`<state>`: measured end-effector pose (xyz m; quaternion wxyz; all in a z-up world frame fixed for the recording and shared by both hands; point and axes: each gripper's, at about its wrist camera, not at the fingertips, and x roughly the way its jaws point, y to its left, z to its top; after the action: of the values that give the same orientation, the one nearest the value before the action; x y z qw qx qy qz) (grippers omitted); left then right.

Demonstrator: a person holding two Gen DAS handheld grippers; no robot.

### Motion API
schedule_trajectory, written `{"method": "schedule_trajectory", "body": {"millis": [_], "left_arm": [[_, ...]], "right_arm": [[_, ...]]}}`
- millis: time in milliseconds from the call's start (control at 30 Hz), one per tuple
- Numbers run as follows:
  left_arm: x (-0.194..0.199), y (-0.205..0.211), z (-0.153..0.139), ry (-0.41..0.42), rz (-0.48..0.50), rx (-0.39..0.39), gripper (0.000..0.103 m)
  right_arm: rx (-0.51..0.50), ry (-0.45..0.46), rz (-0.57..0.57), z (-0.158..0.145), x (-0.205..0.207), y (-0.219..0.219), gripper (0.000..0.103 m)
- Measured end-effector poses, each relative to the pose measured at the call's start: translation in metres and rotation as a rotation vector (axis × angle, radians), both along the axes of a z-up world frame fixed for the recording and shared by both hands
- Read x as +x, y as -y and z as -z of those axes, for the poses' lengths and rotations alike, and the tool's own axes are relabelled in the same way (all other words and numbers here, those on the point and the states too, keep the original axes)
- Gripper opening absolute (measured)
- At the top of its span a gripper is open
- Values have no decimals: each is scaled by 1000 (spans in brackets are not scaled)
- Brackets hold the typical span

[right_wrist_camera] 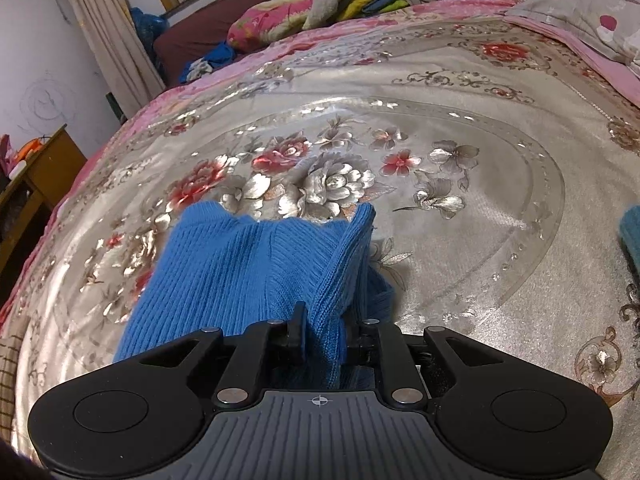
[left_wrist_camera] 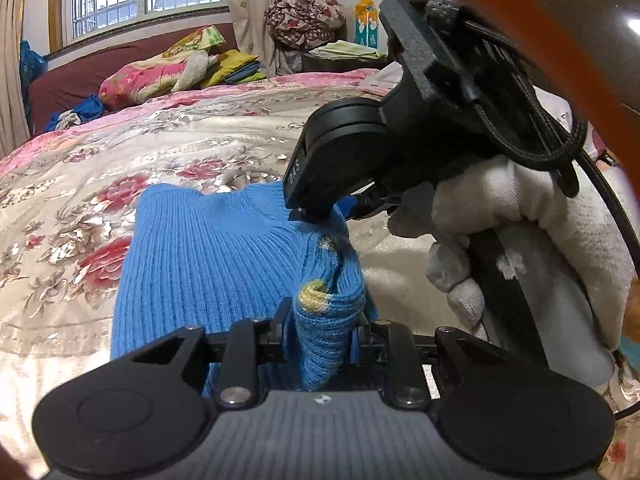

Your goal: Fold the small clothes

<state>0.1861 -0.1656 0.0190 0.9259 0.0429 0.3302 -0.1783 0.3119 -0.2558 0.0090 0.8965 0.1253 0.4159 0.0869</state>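
A small blue ribbed knit sweater [left_wrist_camera: 208, 256] lies on the floral bedspread [left_wrist_camera: 100, 208]. My left gripper [left_wrist_camera: 320, 328] is shut on a bunched blue fold with a yellow patch [left_wrist_camera: 314, 292]. My right gripper shows in the left wrist view [left_wrist_camera: 308, 210], held by a white-gloved hand [left_wrist_camera: 520, 240], pinching the sweater's far edge beside the collar. In the right wrist view my right gripper [right_wrist_camera: 324, 332] is shut on a raised fold of the same sweater [right_wrist_camera: 224, 268], which drapes onto the bedspread [right_wrist_camera: 460, 128].
Folded bedding and pillows [left_wrist_camera: 168, 64] are piled at the bed's far end. A spotted pillow [right_wrist_camera: 588, 12] lies at the right. A teal cloth [right_wrist_camera: 631, 236] sits at the right edge. A wooden table [right_wrist_camera: 44, 168] stands left of the bed.
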Motion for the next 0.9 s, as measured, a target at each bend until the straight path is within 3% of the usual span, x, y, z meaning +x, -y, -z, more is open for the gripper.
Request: {"method": "schedule_trajectory", "body": {"millis": [400,600,900], "left_arm": [[-11,-5,5,9,25,-10,30],[-9,-6,1,-24,43,-40,34],[-20,-7,-8,-58,85,-66,40]], "right_arm": [[47,-6,38,1,11,4,22],[-65,7,51,-3,19,-8,19],[-100,53,63,-25,-5,-1,23]]}}
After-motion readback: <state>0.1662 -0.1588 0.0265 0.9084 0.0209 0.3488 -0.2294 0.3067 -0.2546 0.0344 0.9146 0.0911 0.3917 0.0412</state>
